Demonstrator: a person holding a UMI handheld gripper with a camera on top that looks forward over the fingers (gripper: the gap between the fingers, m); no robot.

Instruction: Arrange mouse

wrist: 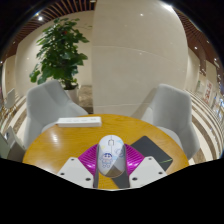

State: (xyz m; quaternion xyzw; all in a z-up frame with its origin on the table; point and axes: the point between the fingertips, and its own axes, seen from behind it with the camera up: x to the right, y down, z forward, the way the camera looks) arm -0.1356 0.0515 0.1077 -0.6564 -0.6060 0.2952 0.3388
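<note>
A white computer mouse (111, 154) with a small printed mark on its back sits between the two fingers of my gripper (111, 160), over the near part of a round wooden table (70, 140). The magenta pads (91, 157) press against both sides of the mouse. A dark grey mouse mat (150, 150) lies on the table just to the right of the fingers and runs partly under the mouse.
A flat white keyboard-like object (79, 121) lies at the far left of the table. Two light grey chairs (50, 102) (168, 105) stand behind the table. A leafy potted plant (62, 50) stands beyond the left chair.
</note>
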